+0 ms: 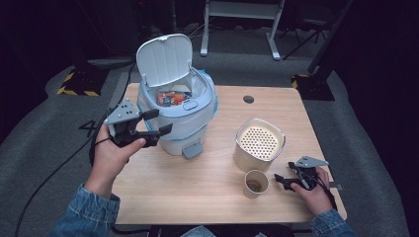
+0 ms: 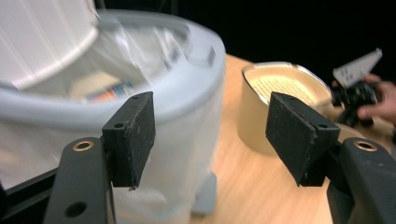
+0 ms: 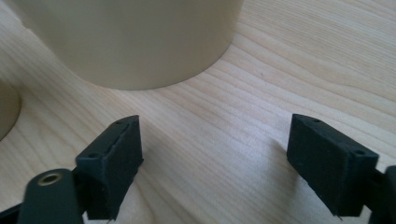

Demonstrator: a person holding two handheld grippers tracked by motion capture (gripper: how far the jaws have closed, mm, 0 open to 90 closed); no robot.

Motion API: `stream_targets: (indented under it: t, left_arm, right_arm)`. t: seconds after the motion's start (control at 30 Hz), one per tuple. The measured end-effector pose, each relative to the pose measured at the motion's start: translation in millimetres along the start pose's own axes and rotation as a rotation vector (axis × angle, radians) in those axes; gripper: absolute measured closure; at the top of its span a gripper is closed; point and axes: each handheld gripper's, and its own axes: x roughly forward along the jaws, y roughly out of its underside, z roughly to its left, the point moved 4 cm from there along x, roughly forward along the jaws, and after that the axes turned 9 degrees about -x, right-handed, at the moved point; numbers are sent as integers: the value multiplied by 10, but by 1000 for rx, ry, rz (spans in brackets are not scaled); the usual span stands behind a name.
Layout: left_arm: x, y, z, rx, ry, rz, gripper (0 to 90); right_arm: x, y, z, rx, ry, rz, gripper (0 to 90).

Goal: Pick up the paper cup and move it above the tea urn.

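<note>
We hold the right hand-held gripper (image 1: 279,178) open and empty on the table (image 1: 197,192); the paper cup (image 1: 256,183) stands just left, far from the left hand-held gripper (image 1: 159,122), also open

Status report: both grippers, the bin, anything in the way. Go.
Left gripper open, empty, beside the bin. Right gripper open, empty, low over the table by the cup. Bin lid up. Nothing in the way.

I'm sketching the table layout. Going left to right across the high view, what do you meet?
Left gripper → white pedal bin → cream perforated-top container → right gripper
</note>
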Motion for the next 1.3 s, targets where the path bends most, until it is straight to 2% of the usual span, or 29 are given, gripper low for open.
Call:
stream_targets:
  t: [0.2, 0.3, 0.43, 0.53, 0.57, 0.63, 0.7, 1.0, 1.1, 1.13, 1.17, 1.23, 1.3]
  left_arm:
    - [55, 368, -20, 21, -4, 84, 336]
    - [85, 539, -10, 22, -7, 86, 339]
    - [124, 722, 36, -10, -5, 94, 339]
    - [170, 878, 79, -50, -2, 97, 338]
    - [193, 927, 96, -63, -1, 120, 337]
    - [215, 1005, 150, -56, -28, 148, 334]
    - [247, 1084, 183, -80, -29, 167, 331]
    - [382, 1408, 286, -76, -84, 263, 331]
    - [409, 1481, 313, -53, -120, 328, 315]
    - [419, 1506, 316, -50, -121, 326, 316]
    - [438, 1536, 314, -67, -108, 323, 322]
    - [468, 1599, 319, -79, -105, 345, 323]
    - [501, 1673, 339, -71, -121, 380, 322]
  right_arm:
    - [-78, 30, 31, -15, -22, 12, 247]
    - [-137, 40, 76, -28, -53, 9, 269]
    - [-215, 30, 145, -40, -90, 17, 277]
    - [-264, 17, 205, -56, -108, 9, 277]
    - [-283, 13, 234, -64, -112, 5, 274]
    - [-305, 4, 272, -76, -119, -2, 274]
    - [-330, -10, 321, -93, -134, -13, 280]
    - [-422, -85, 501, -137, -175, -55, 288]
    - [-440, -114, 560, -147, -194, -73, 279]
    - [-442, -121, 579, -148, -203, -76, 277]
    - [-443, -129, 604, -153, -210, -79, 274]
    - [-438, -147, 648, -162, -222, -87, 256]
    - [-426, -167, 689, -172, -236, -97, 239]
